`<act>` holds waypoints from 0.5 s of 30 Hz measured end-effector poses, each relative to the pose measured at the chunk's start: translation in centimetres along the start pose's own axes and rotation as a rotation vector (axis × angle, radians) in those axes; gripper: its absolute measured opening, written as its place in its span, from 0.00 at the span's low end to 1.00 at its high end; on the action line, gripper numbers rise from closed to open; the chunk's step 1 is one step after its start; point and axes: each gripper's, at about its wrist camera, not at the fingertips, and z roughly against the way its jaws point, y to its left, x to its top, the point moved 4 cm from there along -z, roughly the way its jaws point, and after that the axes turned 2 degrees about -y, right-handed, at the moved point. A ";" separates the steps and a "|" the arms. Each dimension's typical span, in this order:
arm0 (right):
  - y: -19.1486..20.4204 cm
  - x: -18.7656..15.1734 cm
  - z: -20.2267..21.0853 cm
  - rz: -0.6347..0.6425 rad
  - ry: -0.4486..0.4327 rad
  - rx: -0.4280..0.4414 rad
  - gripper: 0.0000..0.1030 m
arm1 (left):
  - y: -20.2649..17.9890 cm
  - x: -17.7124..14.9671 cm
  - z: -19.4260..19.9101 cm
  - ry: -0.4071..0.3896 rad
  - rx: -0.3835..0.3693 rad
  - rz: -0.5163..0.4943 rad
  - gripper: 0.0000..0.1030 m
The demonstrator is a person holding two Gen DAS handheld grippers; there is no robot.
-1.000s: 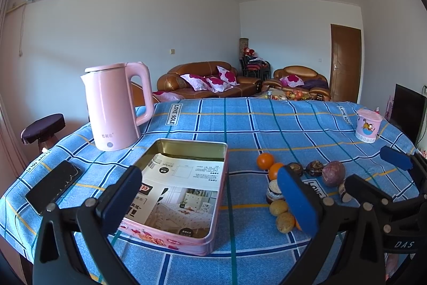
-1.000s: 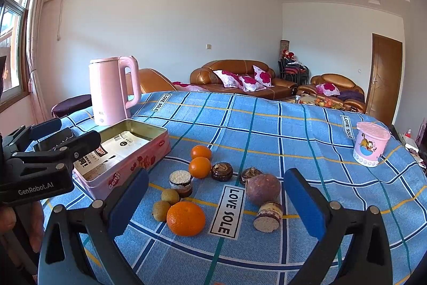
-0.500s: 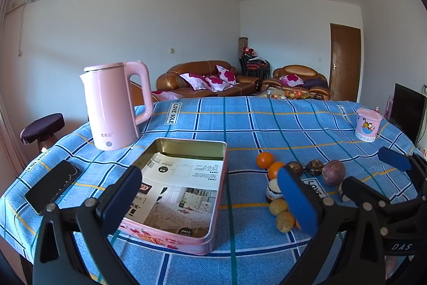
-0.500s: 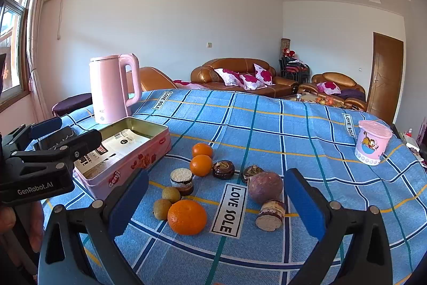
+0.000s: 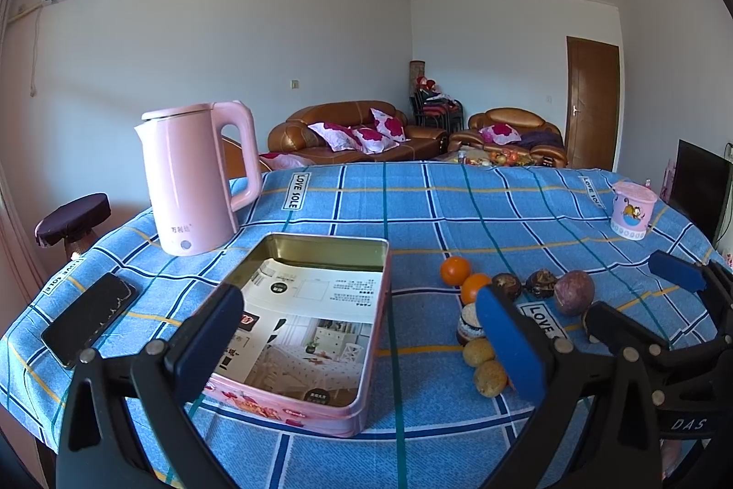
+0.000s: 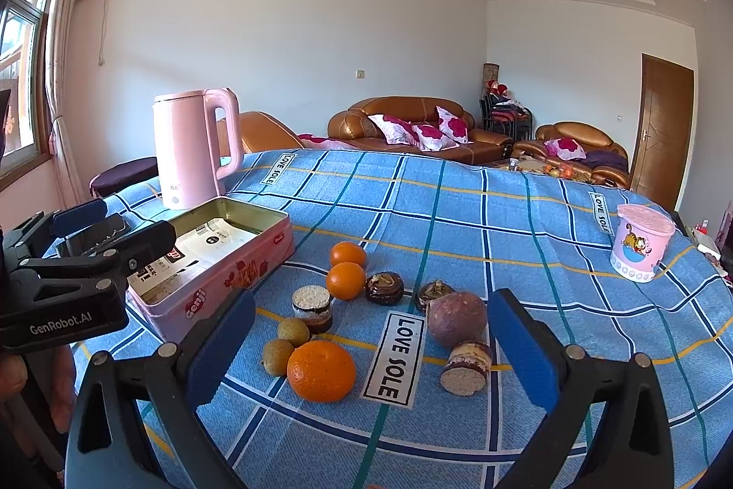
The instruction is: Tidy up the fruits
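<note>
- My left gripper (image 5: pixel 362 333) has its jaws spread wide, holding nothing, above the open pink tin (image 5: pixel 316 319).
- My right gripper (image 6: pixel 371 347) is likewise agape and empty, over the big orange (image 6: pixel 321 371).
- Remaining fruits lie loose on the desk (image 6: pixel 458 223), right of the tin.

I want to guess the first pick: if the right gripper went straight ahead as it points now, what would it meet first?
Probably the big orange, lying low between the open fingers of the right gripper. Depth is unclear; aimed slightly higher, it would pass over toward the purple fruit.
</note>
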 end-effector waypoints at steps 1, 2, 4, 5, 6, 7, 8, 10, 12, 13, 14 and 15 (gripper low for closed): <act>0.0 0.0 0.0 0.000 0.001 0.000 0.99 | -0.1 0.0 0.0 0.001 0.000 -0.001 1.00; 0.0 0.0 -0.1 -0.001 0.002 0.000 0.99 | -0.1 0.0 -0.1 0.002 0.000 -0.001 1.00; 0.0 0.0 -0.1 -0.001 0.001 0.000 0.99 | -0.1 0.0 -0.1 0.002 0.000 -0.001 1.00; 0.0 0.0 -0.1 -0.001 0.002 0.000 0.99 | -0.1 0.0 -0.1 0.003 0.000 -0.001 1.00; -0.1 0.0 -0.1 -0.002 0.002 0.001 0.99 | -0.1 -0.1 -0.1 0.004 0.000 -0.001 1.00; -0.1 0.0 -0.1 -0.003 0.002 0.000 0.99 | -0.1 -0.2 -0.2 0.006 0.000 -0.001 1.00; -0.1 0.0 -0.1 -0.003 0.004 -0.001 0.99 | -0.1 -0.2 -0.2 0.007 0.001 -0.002 1.00; -0.2 -0.1 -0.2 -0.003 0.007 0.000 0.99 | -0.1 -0.3 -0.5 0.013 0.002 -0.004 1.00; -0.3 -0.2 -0.3 -0.002 0.011 -0.001 0.99 | -0.2 -0.6 -0.8 0.021 0.004 -0.006 1.00; -0.3 -0.3 -0.4 -0.001 0.014 -0.001 0.99 | -0.2 -0.7 -0.9 0.027 0.004 -0.007 1.00; -0.4 -0.4 -0.6 -0.001 0.017 -0.003 0.99 | -0.2 -0.9 -1.1 0.033 0.005 -0.008 1.00; -0.4 -0.5 -0.7 -0.001 0.020 -0.004 0.99 | -0.2 -1.0 -1.3 0.037 0.006 -0.009 1.00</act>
